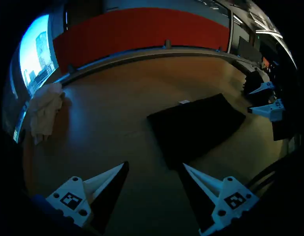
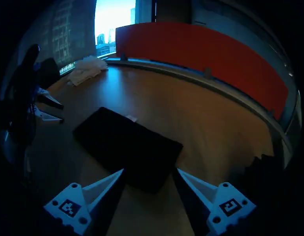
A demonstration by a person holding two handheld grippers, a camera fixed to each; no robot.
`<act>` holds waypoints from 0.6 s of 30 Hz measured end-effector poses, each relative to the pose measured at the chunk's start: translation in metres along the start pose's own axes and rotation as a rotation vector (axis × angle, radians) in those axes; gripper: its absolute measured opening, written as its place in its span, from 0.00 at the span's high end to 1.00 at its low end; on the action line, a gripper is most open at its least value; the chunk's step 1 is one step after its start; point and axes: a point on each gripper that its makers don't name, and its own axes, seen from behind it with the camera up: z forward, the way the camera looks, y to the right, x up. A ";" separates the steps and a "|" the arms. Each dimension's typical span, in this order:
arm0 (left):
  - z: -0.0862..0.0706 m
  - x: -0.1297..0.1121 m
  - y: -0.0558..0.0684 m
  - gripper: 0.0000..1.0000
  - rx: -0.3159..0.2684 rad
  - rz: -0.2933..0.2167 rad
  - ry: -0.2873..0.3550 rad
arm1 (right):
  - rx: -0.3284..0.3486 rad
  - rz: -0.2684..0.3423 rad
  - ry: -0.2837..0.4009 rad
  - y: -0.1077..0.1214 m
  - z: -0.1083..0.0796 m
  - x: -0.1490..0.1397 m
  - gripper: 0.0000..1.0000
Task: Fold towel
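A dark towel (image 1: pixel 195 128) lies flat on the wooden table, folded into a rectangle with a small white tag at its far edge. In the left gripper view my left gripper (image 1: pixel 154 168) stands open just short of the towel's near corner, with nothing between its fingers. The right gripper (image 1: pixel 266 100) shows far off at the towel's right side, held by a person. In the right gripper view the same towel (image 2: pixel 126 147) lies straight ahead, and my right gripper (image 2: pixel 150 173) is open over its near edge. The left gripper (image 2: pixel 50 108) appears at the far left beside the towel.
A heap of pale cloth (image 1: pixel 44 108) sits near the window at the table's edge, seen as a pale cloth heap (image 2: pixel 87 67) in the right gripper view. A red partition (image 1: pixel 144 27) runs behind the table (image 1: pixel 112 118). A dark chair back (image 2: pixel 266 173) stands at the right.
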 end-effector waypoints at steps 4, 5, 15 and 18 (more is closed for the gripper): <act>-0.008 -0.007 -0.003 0.10 0.016 -0.013 0.002 | 0.016 -0.021 -0.005 -0.002 0.002 0.000 0.15; -0.010 -0.009 -0.004 0.09 0.022 -0.015 0.002 | 0.020 -0.027 -0.006 -0.002 0.003 -0.001 0.15; -0.034 -0.033 -0.014 0.09 0.080 -0.105 0.011 | 0.056 -0.062 -0.022 -0.006 0.010 -0.006 0.15; -0.041 -0.039 -0.016 0.09 0.089 -0.132 0.018 | 0.067 -0.074 -0.029 -0.008 0.013 -0.008 0.15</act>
